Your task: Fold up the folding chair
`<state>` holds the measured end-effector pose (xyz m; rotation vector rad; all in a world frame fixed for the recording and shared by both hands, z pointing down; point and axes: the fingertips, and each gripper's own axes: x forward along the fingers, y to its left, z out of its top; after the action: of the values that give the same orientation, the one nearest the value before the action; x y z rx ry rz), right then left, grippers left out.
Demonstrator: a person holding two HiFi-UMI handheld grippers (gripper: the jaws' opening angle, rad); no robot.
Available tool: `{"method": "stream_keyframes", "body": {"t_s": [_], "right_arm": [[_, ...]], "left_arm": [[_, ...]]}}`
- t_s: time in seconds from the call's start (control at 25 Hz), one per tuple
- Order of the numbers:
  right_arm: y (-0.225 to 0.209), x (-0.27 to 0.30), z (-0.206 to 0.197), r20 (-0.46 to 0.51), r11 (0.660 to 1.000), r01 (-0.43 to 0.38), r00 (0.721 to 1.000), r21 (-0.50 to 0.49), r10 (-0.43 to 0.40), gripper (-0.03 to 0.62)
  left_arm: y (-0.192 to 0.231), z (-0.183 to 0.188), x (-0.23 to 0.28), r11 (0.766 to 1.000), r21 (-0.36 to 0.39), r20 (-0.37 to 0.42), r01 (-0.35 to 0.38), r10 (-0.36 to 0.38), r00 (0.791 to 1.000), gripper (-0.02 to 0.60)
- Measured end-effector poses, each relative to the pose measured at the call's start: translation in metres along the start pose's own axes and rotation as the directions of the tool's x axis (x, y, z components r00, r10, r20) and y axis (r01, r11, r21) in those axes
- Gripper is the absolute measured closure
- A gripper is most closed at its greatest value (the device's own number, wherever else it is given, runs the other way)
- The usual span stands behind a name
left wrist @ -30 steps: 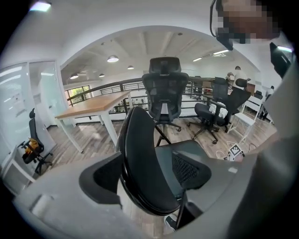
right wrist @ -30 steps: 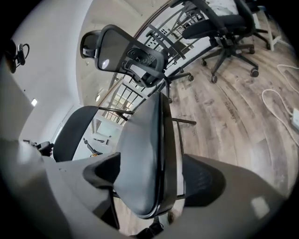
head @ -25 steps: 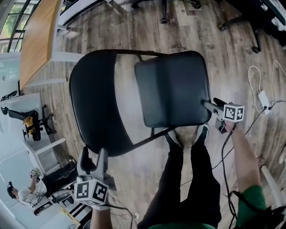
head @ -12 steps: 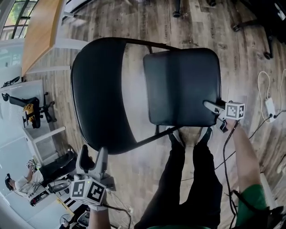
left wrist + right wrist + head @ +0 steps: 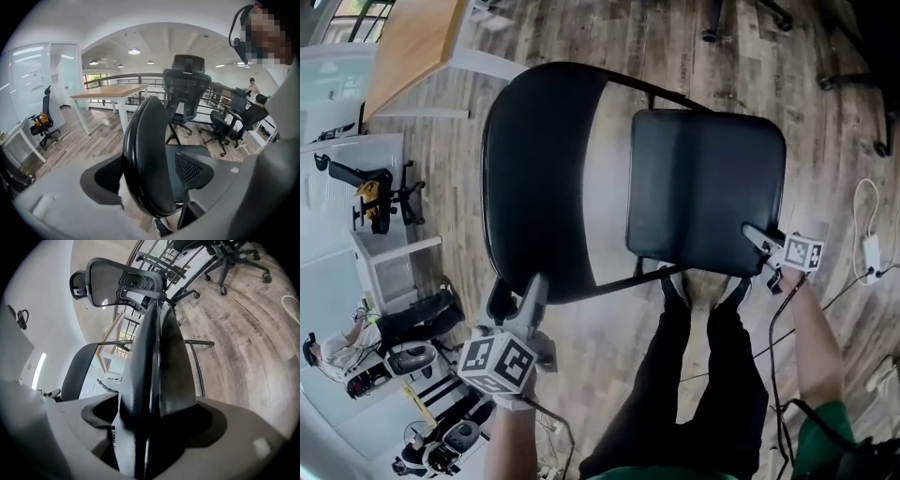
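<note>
support: wood floor | standing on it: folding chair, desk | lying: white adapter

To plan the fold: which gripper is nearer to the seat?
Right. The right gripper is shut on the near corner of the seat. The left gripper is away at the backrest, which stands between its jaws; they have just been opening.

Black folding chair seen from above, centre of the frame, unfolded and upright, glossy padded seat centre right facing up, broad curved backrest centre left.
</note>
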<state>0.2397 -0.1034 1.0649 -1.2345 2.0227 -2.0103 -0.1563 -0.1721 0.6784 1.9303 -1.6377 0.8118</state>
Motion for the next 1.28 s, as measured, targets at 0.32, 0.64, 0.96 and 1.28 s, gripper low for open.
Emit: {"method": "stream_keyframes", "body": {"t_s": [0.32, 0.64, 0.96, 1.28], "right_arm": [[0.062, 0.005, 0.004, -0.02, 1.0, -0.022, 1.0, 0.019, 0.023, 0.155], [0.148, 0.013, -0.001, -0.029, 0.999, -0.038, 0.999, 0.021, 0.038, 0.174], [0.231, 0.027, -0.003, -0.02, 1.0, 0.004, 1.0, 0.009, -0.004, 0.248], [0.287, 0.042, -0.01, -0.026, 0.993, 0.118, 0.993, -0.012, -0.119, 0.322]], "left_arm": [[0.049, 0.022, -0.006, 0.993, -0.028, 0.041, -0.117, 0.118, 0.992, 0.298], [0.074, 0.049, -0.036, 0.989, -0.042, 0.122, -0.143, 0.147, 0.982, 0.353], [0.096, 0.076, -0.065, 0.983, -0.081, 0.202, -0.163, 0.176, 0.963, 0.364], [0.104, 0.095, -0.088, 0.985, -0.102, 0.234, -0.138, 0.159, 0.959, 0.373]]}}
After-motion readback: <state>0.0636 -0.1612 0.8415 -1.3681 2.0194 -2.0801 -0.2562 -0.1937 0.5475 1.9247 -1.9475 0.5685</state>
